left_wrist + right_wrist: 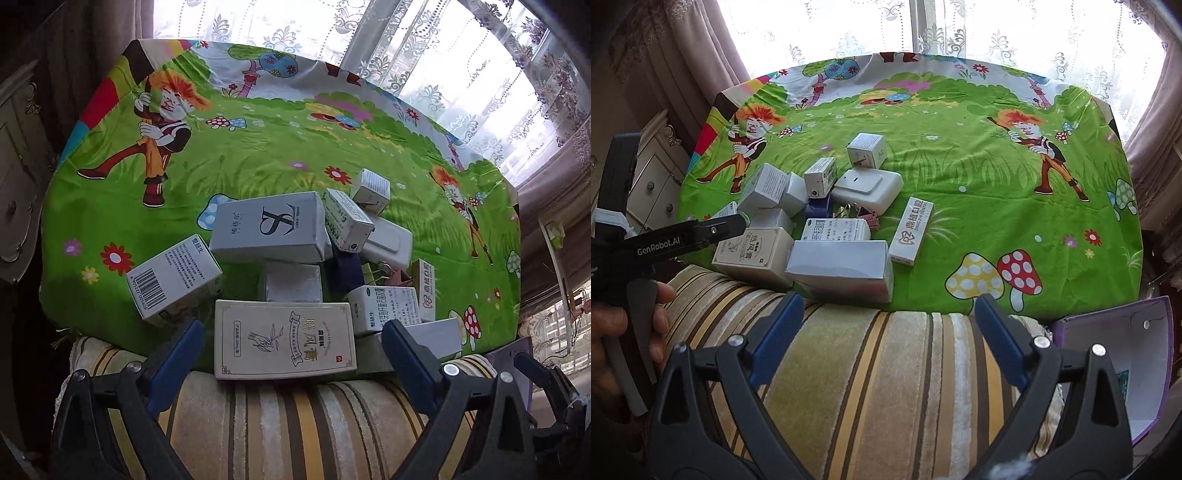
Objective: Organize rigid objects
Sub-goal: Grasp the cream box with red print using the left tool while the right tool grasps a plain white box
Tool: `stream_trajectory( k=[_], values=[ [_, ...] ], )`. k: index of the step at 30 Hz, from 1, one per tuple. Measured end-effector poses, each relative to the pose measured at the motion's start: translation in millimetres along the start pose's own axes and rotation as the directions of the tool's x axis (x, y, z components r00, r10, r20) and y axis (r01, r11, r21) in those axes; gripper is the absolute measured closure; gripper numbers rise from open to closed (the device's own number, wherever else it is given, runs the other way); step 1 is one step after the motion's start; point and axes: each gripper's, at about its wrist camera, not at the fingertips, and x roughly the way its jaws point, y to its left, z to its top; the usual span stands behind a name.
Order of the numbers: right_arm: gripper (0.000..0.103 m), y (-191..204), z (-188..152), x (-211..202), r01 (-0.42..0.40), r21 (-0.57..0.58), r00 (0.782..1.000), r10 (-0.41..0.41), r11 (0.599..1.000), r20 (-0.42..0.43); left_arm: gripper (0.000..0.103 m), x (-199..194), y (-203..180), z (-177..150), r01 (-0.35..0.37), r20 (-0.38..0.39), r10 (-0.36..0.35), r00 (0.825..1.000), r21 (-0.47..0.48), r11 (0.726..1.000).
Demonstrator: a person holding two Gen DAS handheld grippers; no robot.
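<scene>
Several white and cream cardboard boxes lie in a loose pile near the front edge of the table. A cream box with a leaf drawing [284,339] [753,251] lies nearest, flat at the cloth's edge. Behind it are a large white box with a dark logo [269,227], a barcode box [173,277], a white plastic adapter [388,240] [868,186] and a slim dental box [911,230]. My left gripper [293,326] hovers open just in front of the cream box, holding nothing. My right gripper [890,299] is open over the striped cushion, in front of a plain grey-white box [842,267].
The table wears a green cartoon cloth [979,192], bare on its right and far parts. A striped cushion [868,369] lies along the near edge. An open purple box [1126,354] stands at the right. Binder clips [866,216] sit in the pile. A hand [628,332] holds the left tool.
</scene>
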Motion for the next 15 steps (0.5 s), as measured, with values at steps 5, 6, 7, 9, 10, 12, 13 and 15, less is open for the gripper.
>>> stream_trajectory(
  k=[5,6,7,9,10,12,13,15],
  values=[
    [0.007,8,4,10,-0.016,-0.030,0.999,0.015,0.999,-0.029,0.004,12,-8,-2,-0.041,-0.044,0.042,0.998,0.035,0.999],
    [0.007,10,4,12,-0.016,-0.037,0.999,0.015,0.999,-0.034,0.004,14,-9,-2,-0.052,-0.049,0.054,0.997,0.039,0.998],
    [0.007,11,5,14,-0.018,-0.043,0.999,0.016,0.999,-0.038,0.004,15,-9,-2,-0.061,-0.052,0.063,0.997,0.042,0.997],
    [0.007,14,5,16,-0.021,-0.052,0.999,0.018,0.998,-0.045,0.004,18,-11,-3,-0.075,-0.062,0.078,0.995,0.051,0.996],
    [0.007,15,5,17,-0.023,-0.054,0.999,0.021,0.998,-0.047,0.004,19,-11,-4,-0.082,-0.068,0.086,0.994,0.053,0.995],
    [0.007,16,5,19,-0.027,-0.055,0.998,0.024,0.998,-0.050,0.004,22,-11,-4,-0.094,-0.080,0.098,0.992,0.056,0.994],
    [0.007,16,5,19,-0.029,-0.054,0.998,0.026,0.998,-0.051,0.004,24,-12,-5,-0.094,-0.084,0.098,0.992,0.058,0.994],
    [0.007,16,5,21,-0.030,-0.053,0.998,0.027,0.998,-0.056,0.004,26,-12,-5,-0.099,-0.093,0.105,0.990,0.062,0.993]
  ],
)
